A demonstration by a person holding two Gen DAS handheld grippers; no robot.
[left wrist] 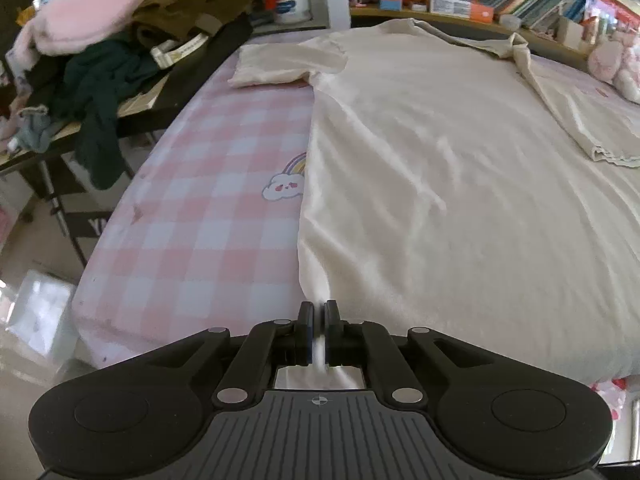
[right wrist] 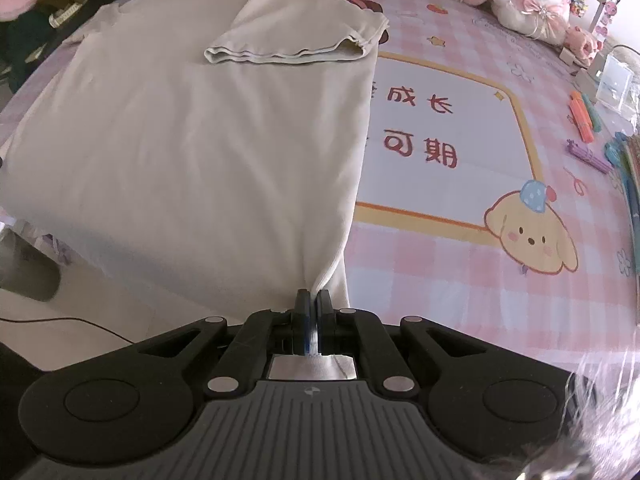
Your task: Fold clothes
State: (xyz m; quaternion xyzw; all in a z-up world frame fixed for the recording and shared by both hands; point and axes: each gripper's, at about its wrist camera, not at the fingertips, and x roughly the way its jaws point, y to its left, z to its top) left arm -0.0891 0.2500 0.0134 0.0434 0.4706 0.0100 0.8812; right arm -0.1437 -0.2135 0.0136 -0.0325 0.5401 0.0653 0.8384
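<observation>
Left gripper (left wrist: pixel 319 322) and right gripper (right wrist: pixel 313 312), nearest each lens, each pinched a bottom hem corner of the cream T-shirt (left wrist: pixel 440 168), jaws pressed onto the cloth. It lay flat on the pink checked bedsheet (left wrist: pixel 208 208), right sleeve (right wrist: pixel 296 28) folded inward over the body, left sleeve (left wrist: pixel 288 64) spread outward.

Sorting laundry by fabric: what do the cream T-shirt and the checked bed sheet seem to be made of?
The cream T-shirt looks like soft matte knit, probably cotton jersey: it drapes in gentle wrinkles, with stitched sleeve hems. The checked bed sheet looks like smooth printed woven fabric, cotton or a blend; its cartoon prints lie flat.
</observation>
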